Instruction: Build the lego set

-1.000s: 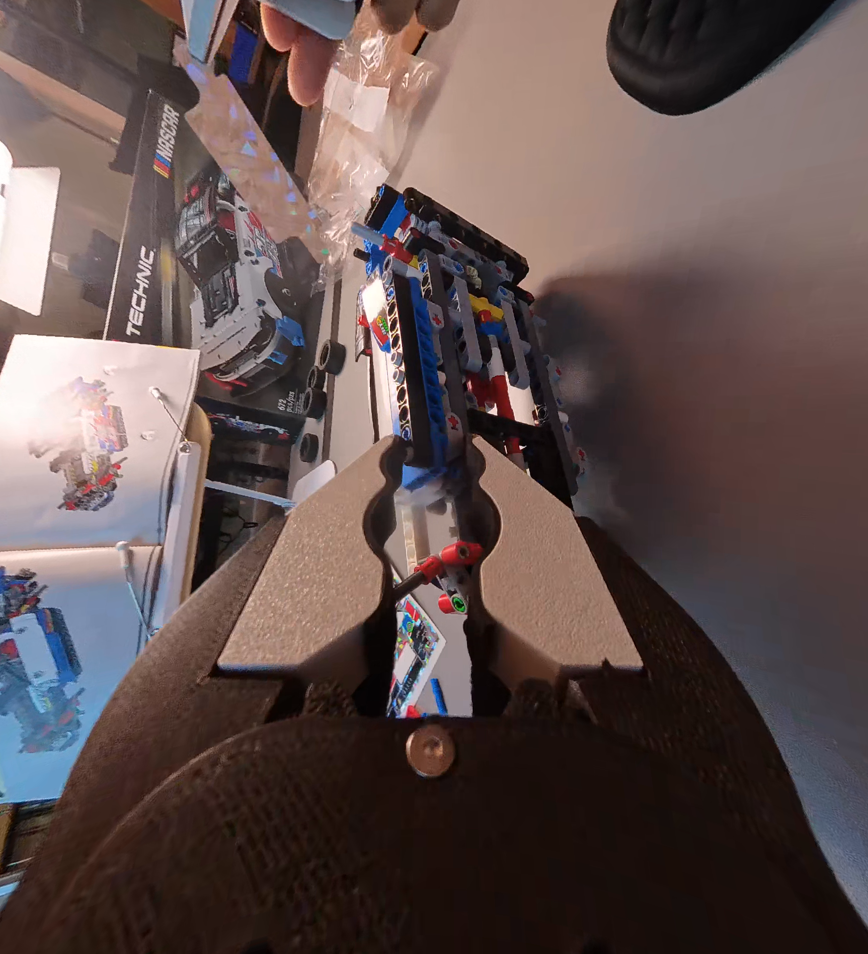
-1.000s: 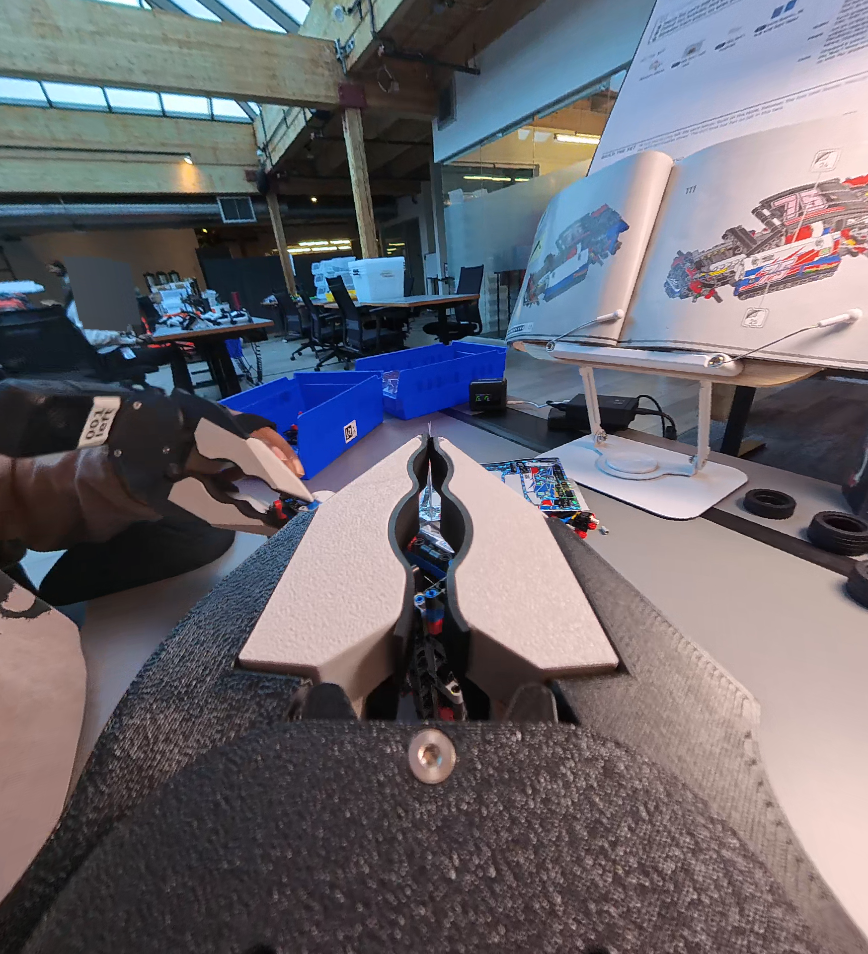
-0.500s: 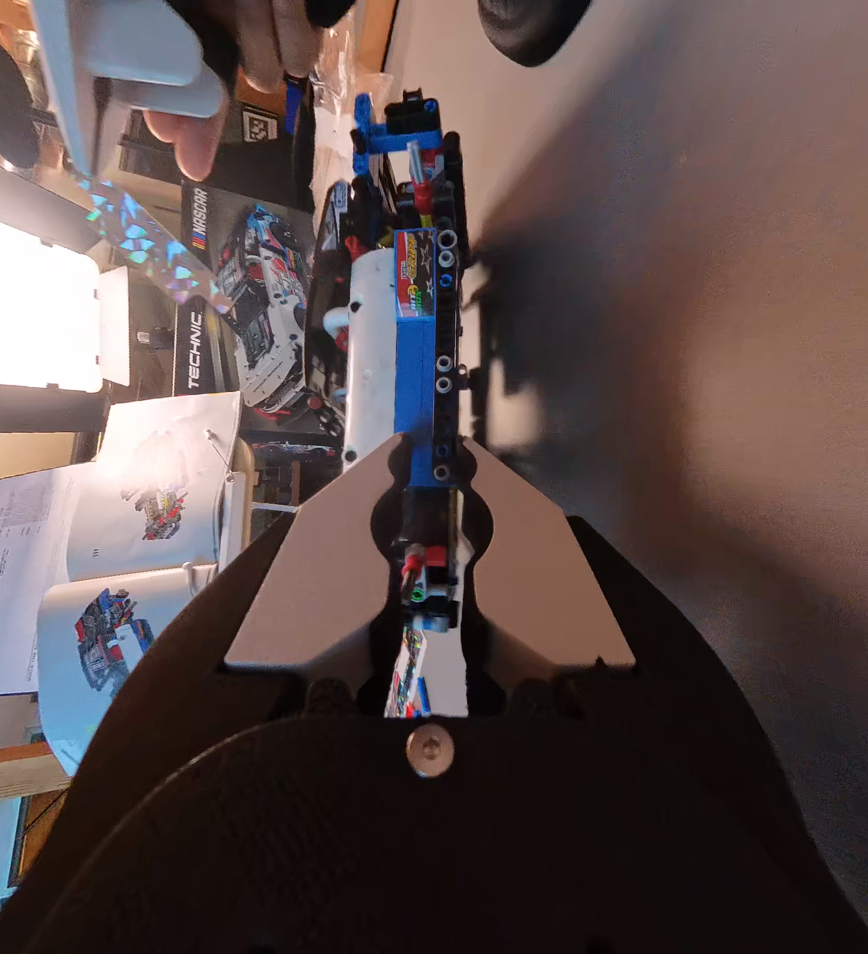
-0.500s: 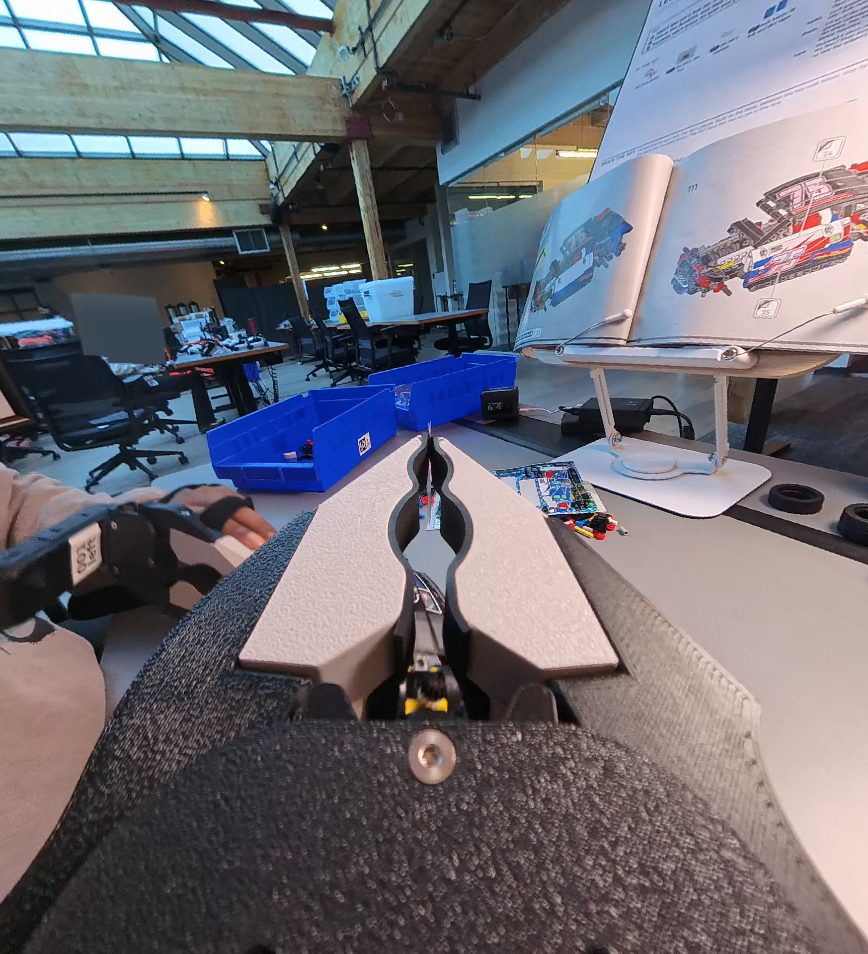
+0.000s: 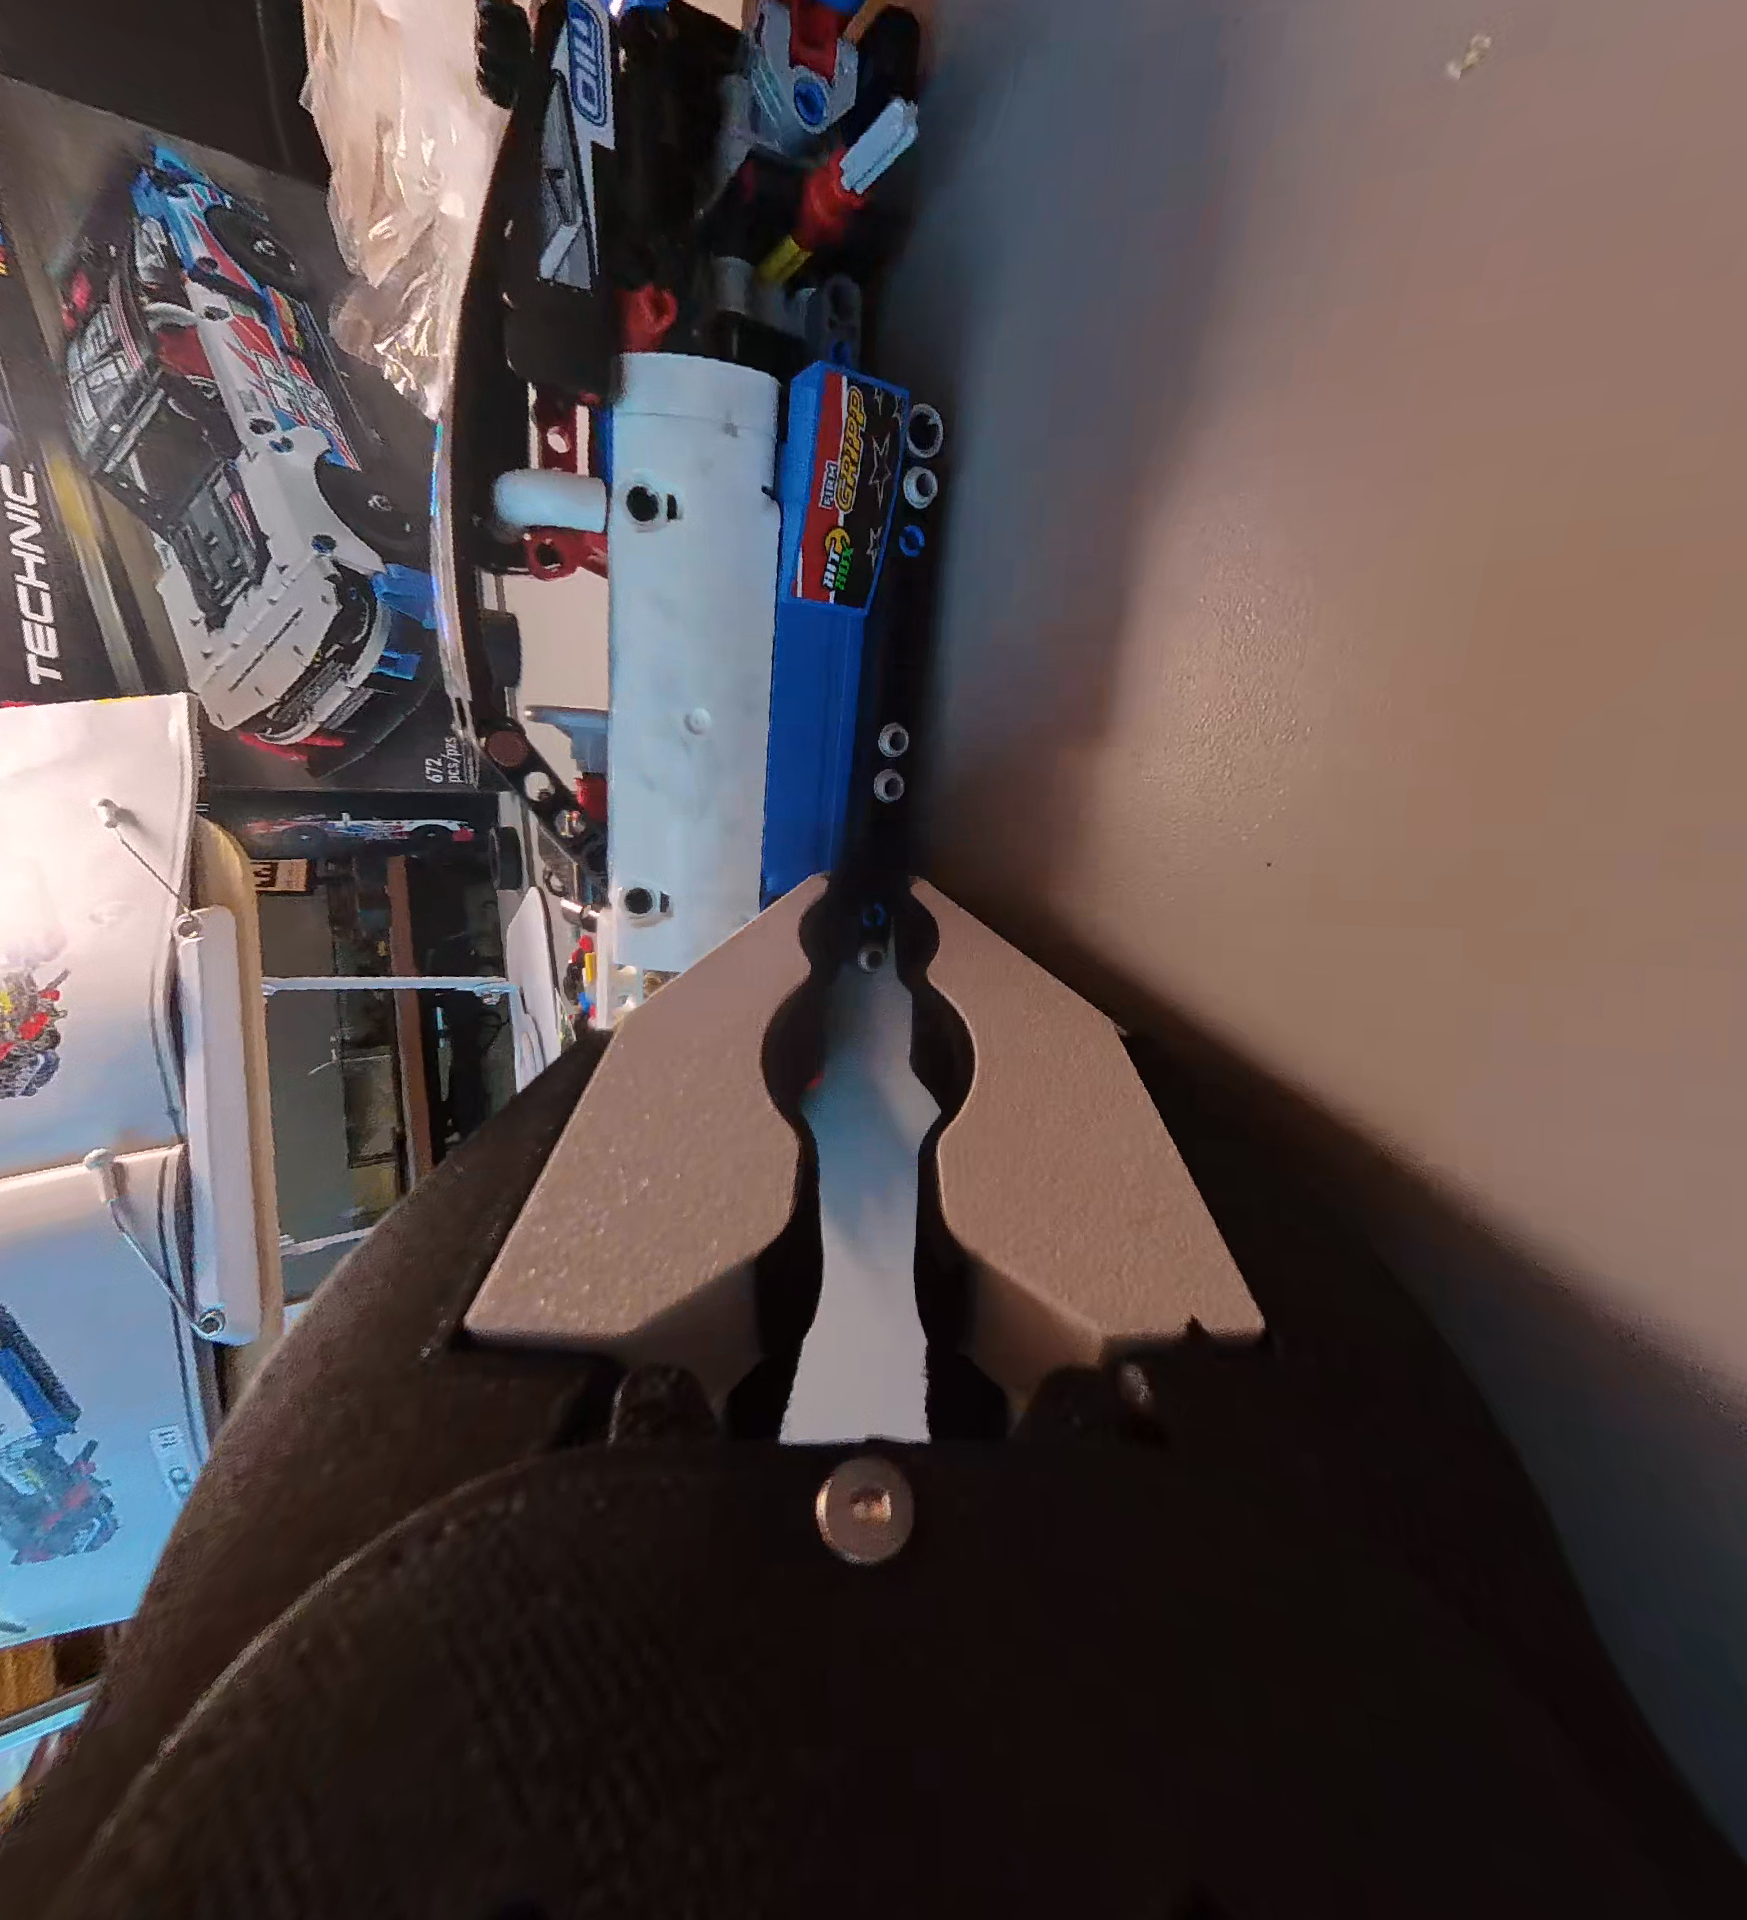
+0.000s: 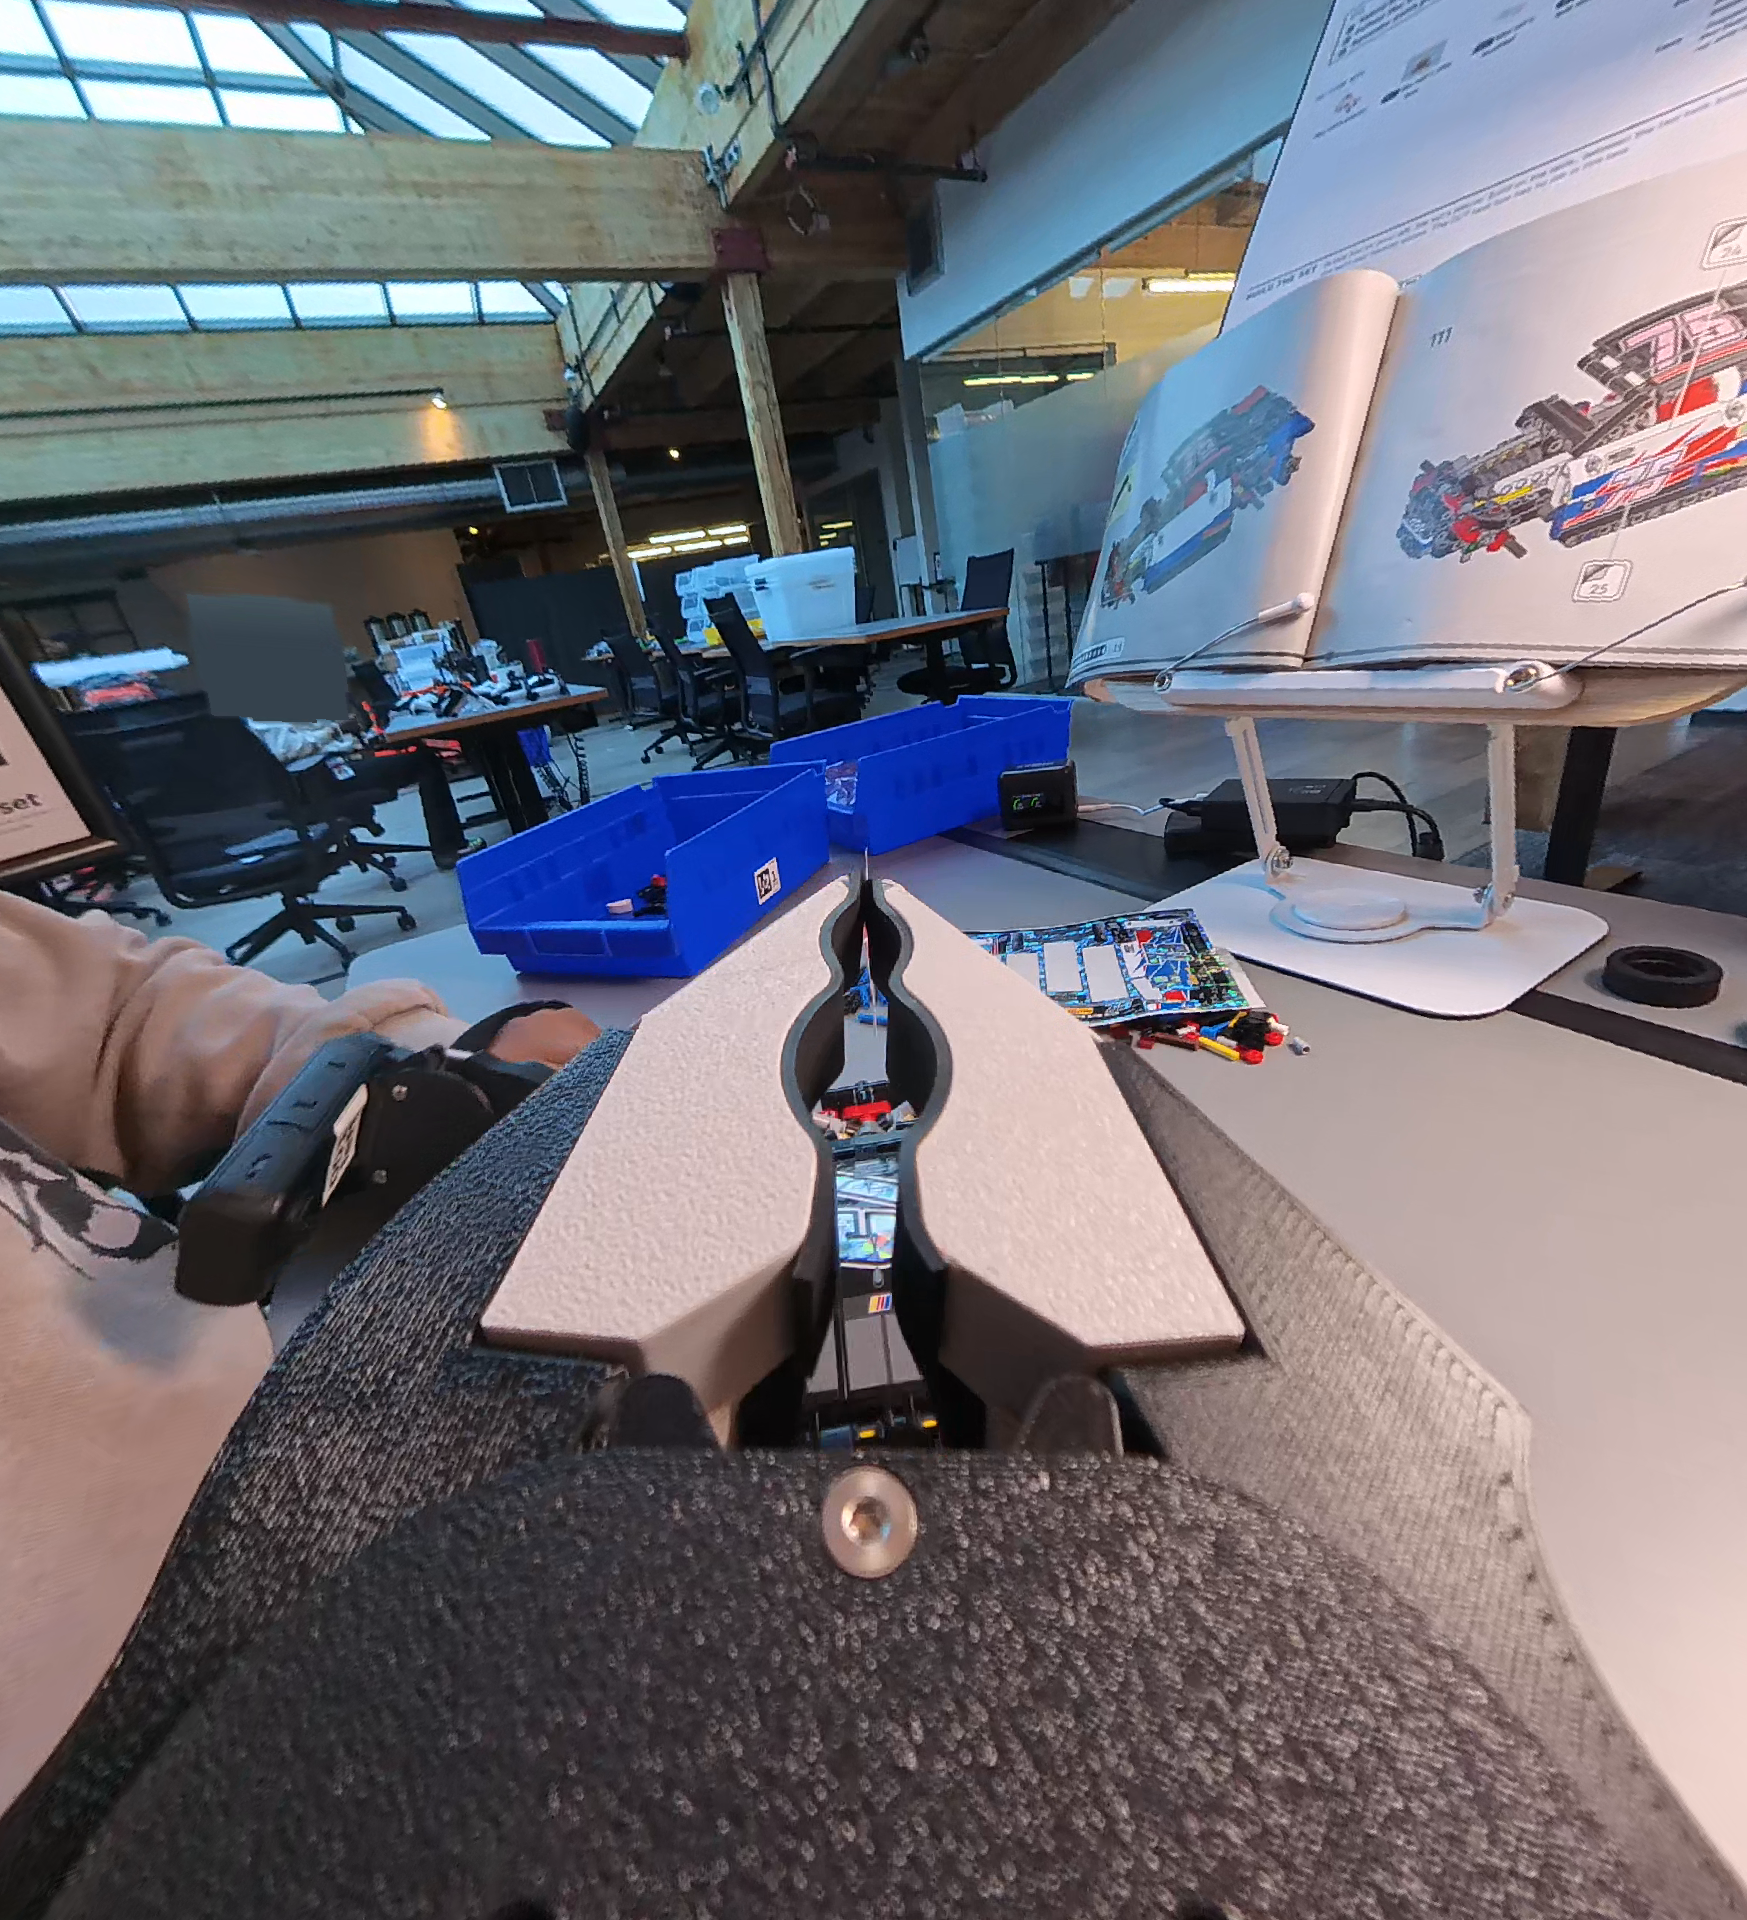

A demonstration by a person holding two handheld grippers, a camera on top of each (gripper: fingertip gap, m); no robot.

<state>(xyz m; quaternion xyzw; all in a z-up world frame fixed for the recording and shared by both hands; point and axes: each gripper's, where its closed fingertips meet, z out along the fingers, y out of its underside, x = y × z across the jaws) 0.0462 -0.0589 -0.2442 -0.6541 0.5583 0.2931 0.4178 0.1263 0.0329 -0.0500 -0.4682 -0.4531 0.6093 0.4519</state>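
Chassis (image 5: 807,623) now lying side-down on table (image 5: 1420,727), turned since a second ago; left gripper (image 5: 869,914) clamping its black beam. Right gripper (image 6: 864,904) pinching clear sticker strip, jaws together, readying placement.

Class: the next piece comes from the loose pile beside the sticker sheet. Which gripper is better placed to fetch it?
Probably right: the right gripper points toward the pile, though its fingers are shut. The left gripper is clamped on the car.
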